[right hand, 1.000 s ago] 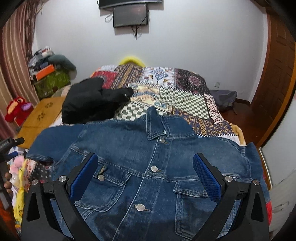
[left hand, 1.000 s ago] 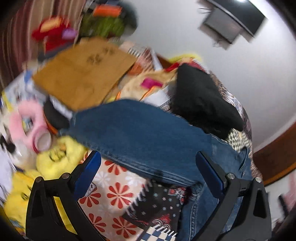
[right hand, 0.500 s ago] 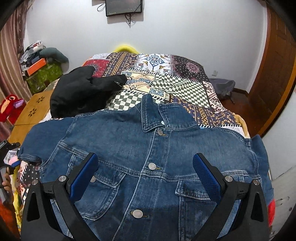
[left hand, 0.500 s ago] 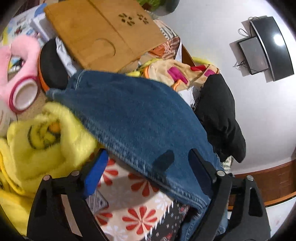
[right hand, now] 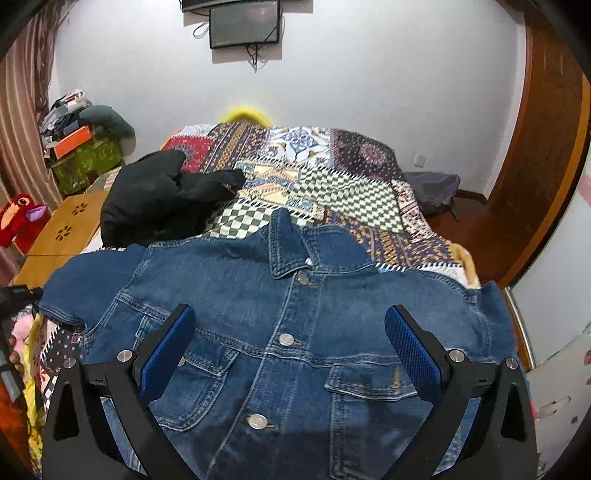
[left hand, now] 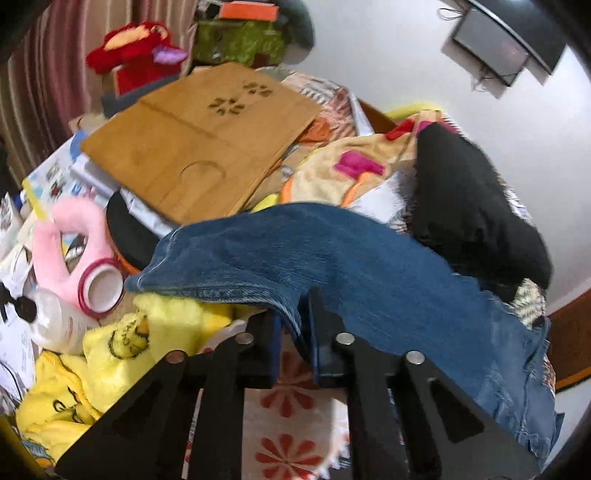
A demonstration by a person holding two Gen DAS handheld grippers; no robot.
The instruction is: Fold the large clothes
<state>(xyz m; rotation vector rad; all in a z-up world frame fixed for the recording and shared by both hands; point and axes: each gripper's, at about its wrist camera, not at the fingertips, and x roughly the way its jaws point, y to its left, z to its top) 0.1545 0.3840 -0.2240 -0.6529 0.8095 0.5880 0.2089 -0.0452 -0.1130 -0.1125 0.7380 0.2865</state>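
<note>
A blue denim jacket (right hand: 258, 280) lies front up and buttoned on the patchwork bedspread (right hand: 332, 177), collar toward the far wall. My right gripper (right hand: 290, 317) hovers open above its chest, one finger over each breast pocket, with nothing between the pads. In the left wrist view the jacket's sleeve (left hand: 332, 258) stretches across the bed's side. My left gripper (left hand: 295, 332) is closing its jaws, and the sleeve's lower edge is pinched between the pads near the cuff end.
A black garment (right hand: 159, 199) lies crumpled beyond the jacket's left shoulder. Beside the bed are a wooden lap tray (left hand: 199, 140), a yellow plush throw (left hand: 110, 343), a pink plush toy (left hand: 70, 251) and a red plush toy (left hand: 136, 48). A dark screen (right hand: 243, 22) hangs on the wall.
The left gripper's jaws went from wide open around the sleeve to closed on its lower edge. The right gripper stayed open and nearly still above the jacket's front.
</note>
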